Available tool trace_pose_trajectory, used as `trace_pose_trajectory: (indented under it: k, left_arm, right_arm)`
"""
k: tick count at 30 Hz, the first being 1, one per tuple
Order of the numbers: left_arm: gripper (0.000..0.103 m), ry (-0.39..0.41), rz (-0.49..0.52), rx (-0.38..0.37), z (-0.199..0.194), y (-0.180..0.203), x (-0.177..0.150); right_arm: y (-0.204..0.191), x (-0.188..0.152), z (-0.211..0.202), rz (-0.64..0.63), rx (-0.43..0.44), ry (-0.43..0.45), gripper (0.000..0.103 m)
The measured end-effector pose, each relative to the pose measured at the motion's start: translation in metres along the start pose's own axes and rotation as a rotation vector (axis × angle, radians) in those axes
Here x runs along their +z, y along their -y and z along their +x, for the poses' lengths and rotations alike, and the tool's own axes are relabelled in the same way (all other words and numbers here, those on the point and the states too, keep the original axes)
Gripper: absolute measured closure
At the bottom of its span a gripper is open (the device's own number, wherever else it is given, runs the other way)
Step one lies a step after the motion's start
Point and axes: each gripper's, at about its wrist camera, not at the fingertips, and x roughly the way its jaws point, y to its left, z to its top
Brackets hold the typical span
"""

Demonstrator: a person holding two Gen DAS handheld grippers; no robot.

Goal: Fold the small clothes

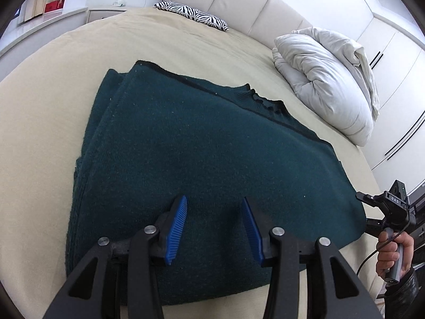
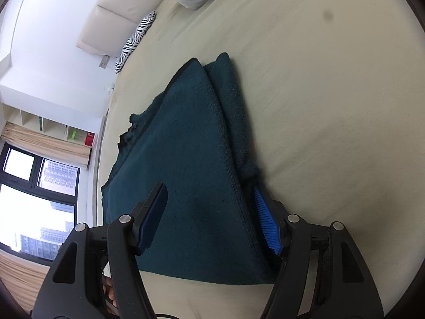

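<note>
Dark green sweater (image 1: 212,159) is lying mid-frame on the bed (image 1: 39,133), already folded into a layered rectangle; left gripper (image 1: 213,228) and right gripper (image 2: 212,218) are hovering wide open, holding nothing, so likely one final fold is remaining.

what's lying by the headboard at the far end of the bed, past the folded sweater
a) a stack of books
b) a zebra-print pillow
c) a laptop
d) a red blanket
b: a black-and-white zebra-print pillow lies by the cream headboard, beyond the dark teal sweater.
</note>
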Motion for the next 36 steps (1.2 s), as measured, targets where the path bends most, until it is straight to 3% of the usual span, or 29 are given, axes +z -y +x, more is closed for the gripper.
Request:
trace_pose_trajectory:
  k: [2,5,12,19,25,29,32,36]
  left_arm:
    - [0.056,-0.003,-0.003,-0.001,0.001,0.0,0.0]
    - [0.057,-0.012,0.002,-0.003,0.003,-0.002,0.0]
    - [0.057,-0.013,-0.002,-0.017,0.004,-0.004,0.001]
    - [0.057,-0.018,-0.019,-0.032,0.005,-0.007,0.002]
    - [0.058,-0.021,-0.046,-0.054,0.004,-0.012,0.002]
    - [0.06,-0.021,-0.074,-0.076,0.001,-0.016,0.003]
    - [0.07,-0.025,-0.133,-0.112,-0.003,-0.027,0.006]
    - [0.071,0.014,-0.178,-0.149,-0.022,-0.042,0.011]
  right_arm:
    - [-0.001,-0.002,0.001,0.015,-0.01,-0.019,0.054]
    - [-0.005,-0.003,0.005,0.02,-0.03,-0.019,0.057]
    - [0.012,-0.002,0.009,0.148,0.042,-0.012,0.079]
    - [0.017,-0.004,0.005,0.182,0.125,0.025,0.087]
    - [0.013,-0.009,0.002,0.148,0.069,0.065,0.089]
    - [-0.005,-0.011,-0.008,0.065,-0.014,0.099,0.09]
    - [-0.032,-0.013,-0.014,-0.027,-0.115,0.126,0.09]
    - [-0.095,-0.02,-0.011,-0.192,-0.236,0.164,0.09]
